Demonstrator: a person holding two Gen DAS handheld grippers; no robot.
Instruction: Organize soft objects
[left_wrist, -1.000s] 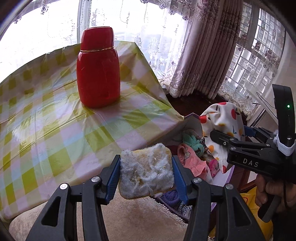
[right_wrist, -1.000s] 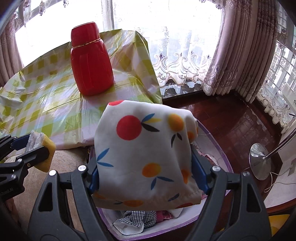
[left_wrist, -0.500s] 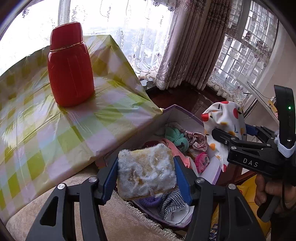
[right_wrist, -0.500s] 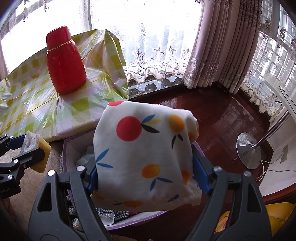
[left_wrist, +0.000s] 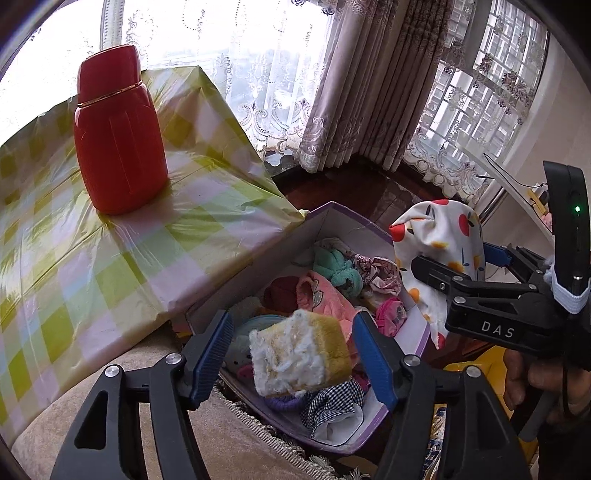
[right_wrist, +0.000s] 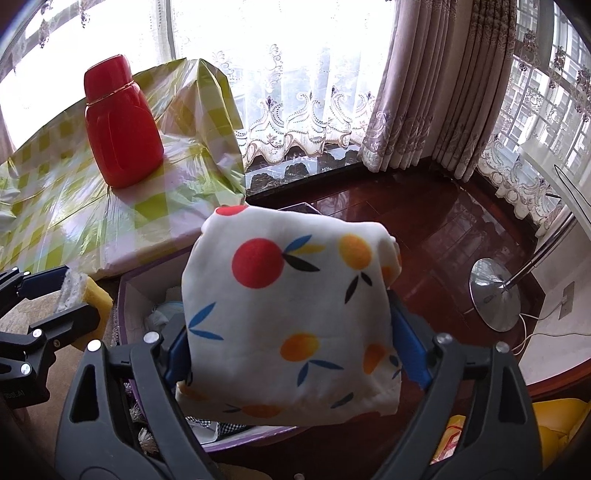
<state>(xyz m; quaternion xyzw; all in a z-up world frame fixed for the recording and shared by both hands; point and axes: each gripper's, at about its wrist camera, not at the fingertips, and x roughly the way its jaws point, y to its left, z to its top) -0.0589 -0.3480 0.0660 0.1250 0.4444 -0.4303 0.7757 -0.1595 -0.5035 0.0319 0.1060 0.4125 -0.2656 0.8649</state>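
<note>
My left gripper (left_wrist: 291, 354) is open over a purple box (left_wrist: 343, 218) full of soft items. A yellow sponge with white fluff (left_wrist: 299, 354) sits between its spread blue pads without touching them, tilted, above the box. My right gripper (right_wrist: 291, 350) is shut on a white cloth with a fruit print (right_wrist: 291, 325), held above the right side of the box; the cloth also shows in the left wrist view (left_wrist: 439, 240). The sponge shows at the left of the right wrist view (right_wrist: 92, 295).
A red flask (left_wrist: 118, 133) stands on a table with a green checked plastic cover (left_wrist: 74, 258) left of the box. Dark wooden floor, curtains and a lamp base (right_wrist: 495, 299) lie beyond. A beige rug (left_wrist: 240, 454) lies under the box.
Both grippers moved right from the table to over the box. The left gripper's jaws opened and let go of the sponge. The right still grips the cloth.
</note>
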